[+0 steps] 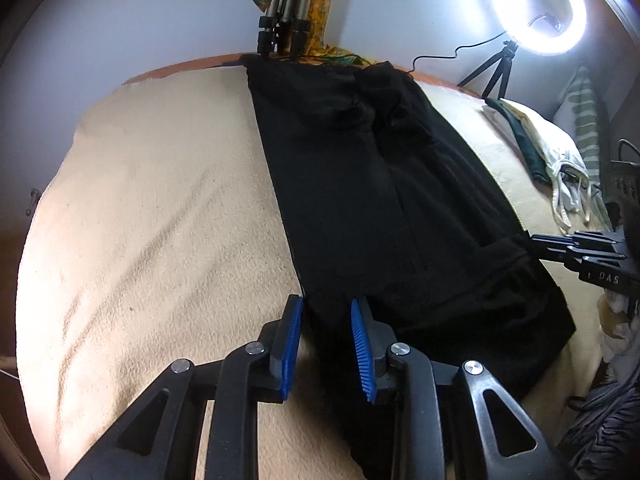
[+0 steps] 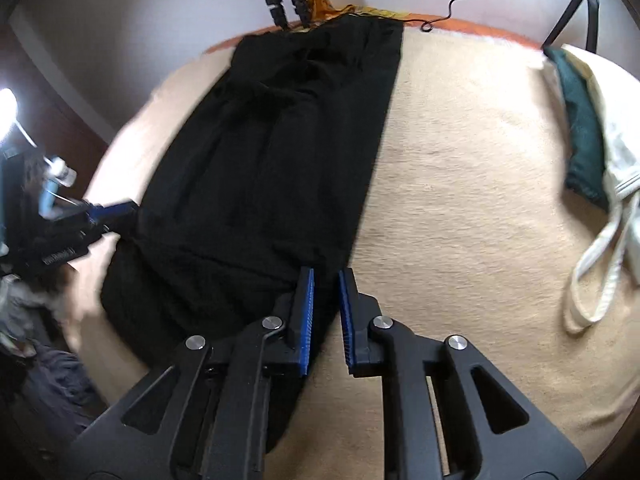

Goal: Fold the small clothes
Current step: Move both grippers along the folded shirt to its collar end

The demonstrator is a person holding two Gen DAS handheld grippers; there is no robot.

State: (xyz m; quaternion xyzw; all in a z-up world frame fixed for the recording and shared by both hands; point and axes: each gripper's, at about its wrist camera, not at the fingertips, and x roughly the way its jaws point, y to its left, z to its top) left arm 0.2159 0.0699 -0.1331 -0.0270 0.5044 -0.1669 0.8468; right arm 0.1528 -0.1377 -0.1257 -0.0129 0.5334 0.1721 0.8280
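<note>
Left wrist view: the left gripper [image 1: 326,304] has its blue pads parted, and the left edge of the black garment [image 1: 380,184] lies in the gap between them; whether the pads press the cloth I cannot tell. The garment stretches away ahead of the jaws on the beige blanket [image 1: 152,208]. Right wrist view: the right gripper [image 2: 326,276] stands over the garment's right edge, cloth between its narrow jaws, grip uncertain. A white garment [image 2: 600,264] lies far right of the jaws.
</note>
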